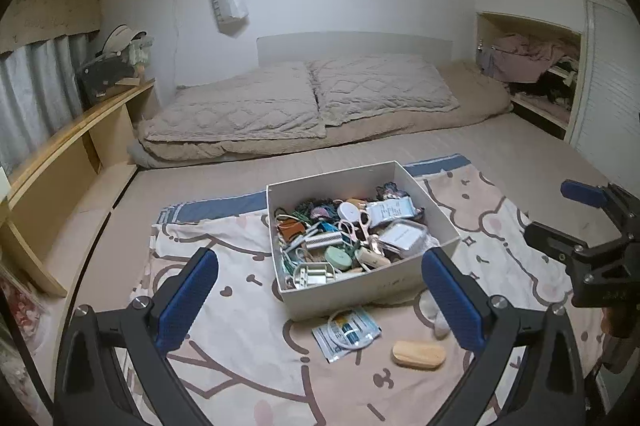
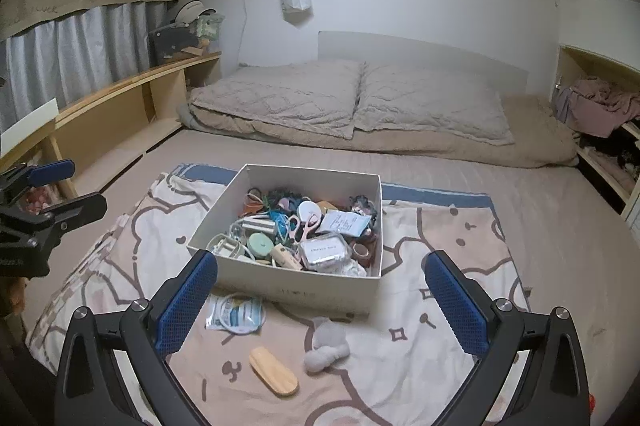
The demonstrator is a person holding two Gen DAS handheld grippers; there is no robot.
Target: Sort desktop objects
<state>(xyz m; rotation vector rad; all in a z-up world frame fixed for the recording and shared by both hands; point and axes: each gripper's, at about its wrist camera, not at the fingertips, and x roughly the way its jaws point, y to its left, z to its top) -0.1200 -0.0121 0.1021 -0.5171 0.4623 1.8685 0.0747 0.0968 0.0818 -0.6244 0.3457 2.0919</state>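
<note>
A white cardboard box (image 1: 447,222) (image 2: 280,286) full of several small items stands on a patterned cloth (image 1: 240,366) (image 2: 420,346). In front of it lie a clear packet with a white cable (image 1: 346,332) (image 2: 237,314), a flat wooden piece (image 1: 419,355) (image 2: 273,370) and a small grey cloth lump (image 2: 326,344) (image 1: 434,312). My left gripper (image 1: 320,298) hovers open above the packet with nothing held. My right gripper (image 2: 320,298) is open too, near the box's front wall. Each gripper shows at the edge of the other's view: right (image 1: 560,214), left (image 2: 74,182).
The cloth lies on a beige mattress (image 2: 540,226). Folded quilts (image 1: 300,102) are at the far end by the white wall. A wooden shelf (image 1: 80,146) runs along the left, an open cupboard with clothes (image 1: 532,66) stands on the right.
</note>
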